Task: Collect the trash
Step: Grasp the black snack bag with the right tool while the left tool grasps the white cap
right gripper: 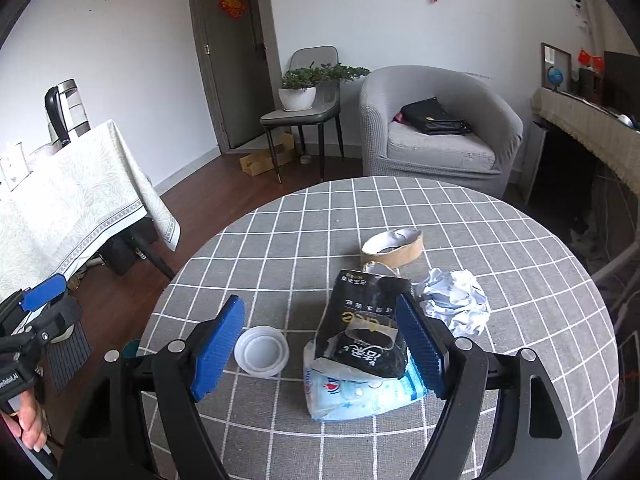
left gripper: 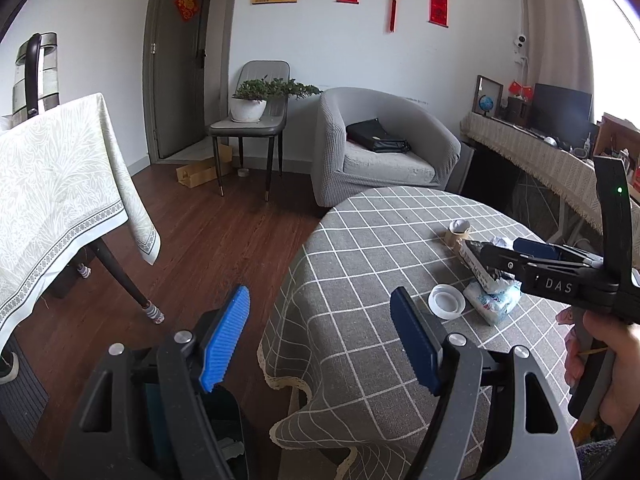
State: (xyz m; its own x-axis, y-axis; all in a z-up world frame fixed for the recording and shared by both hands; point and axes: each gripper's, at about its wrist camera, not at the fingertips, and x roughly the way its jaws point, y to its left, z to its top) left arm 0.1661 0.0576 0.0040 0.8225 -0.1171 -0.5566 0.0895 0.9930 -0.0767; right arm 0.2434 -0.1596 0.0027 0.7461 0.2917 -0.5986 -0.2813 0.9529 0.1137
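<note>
Trash lies on a round table with a grey checked cloth: a torn black packet on a light blue tissue pack, a white plastic lid, a crumpled white paper ball and a squashed brown tape roll. My right gripper is open low over the table, its fingers straddling the lid and the black packet. My left gripper is open and empty at the table's left edge, above the floor. The right gripper also shows in the left wrist view.
A dark bin-like container shows under my left gripper. A second table with a pale cloth and a kettle stands left. A grey armchair, a chair with a plant and a cluttered sideboard stand beyond.
</note>
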